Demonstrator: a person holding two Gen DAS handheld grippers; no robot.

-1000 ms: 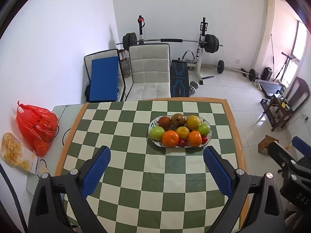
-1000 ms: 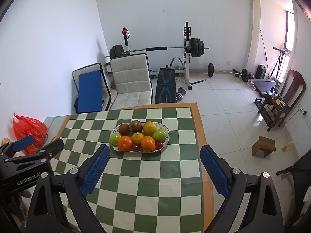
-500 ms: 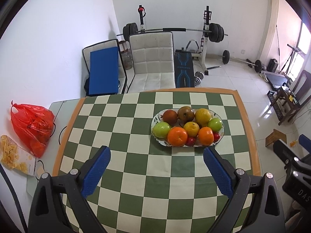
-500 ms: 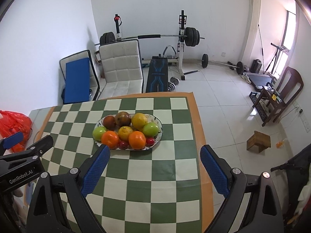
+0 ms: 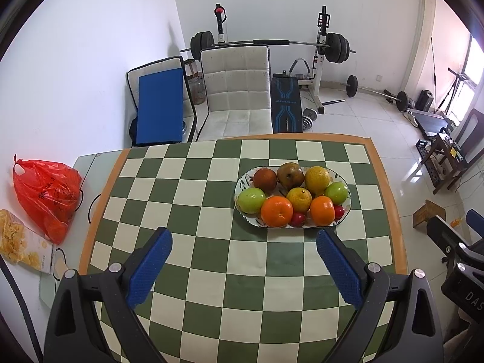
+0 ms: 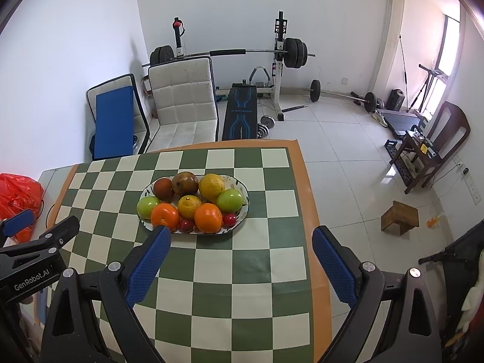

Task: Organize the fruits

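An oval patterned plate [image 5: 242, 185] [image 6: 244, 192] sits on the green and white checked table [image 5: 211, 257] [image 6: 242, 272]. It holds several fruits: two oranges [image 5: 276, 211] [image 6: 208, 217], two green apples [image 5: 251, 200] [image 6: 230, 200], yellow citrus [image 5: 316, 178] [image 6: 211, 186], brown fruits [image 5: 290, 174] [image 6: 185, 183] and small red ones [image 5: 298, 218] [image 6: 185, 225]. My left gripper [image 5: 243, 243] is open and empty, above the table in front of the plate. My right gripper [image 6: 242, 242] is open and empty, in front and to the right of the plate.
A red plastic bag [image 5: 48, 195] and a snack packet [image 5: 18, 249] lie on a glass side table at the left. A white chair [image 5: 236, 90] stands behind the table. Gym gear stands at the back wall. A small wooden stool [image 6: 399, 216] is on the floor right.
Both grippers have moved closer to the table, so the plate looks nearer and larger. In the right wrist view the plate has drifted left. Both stay open.
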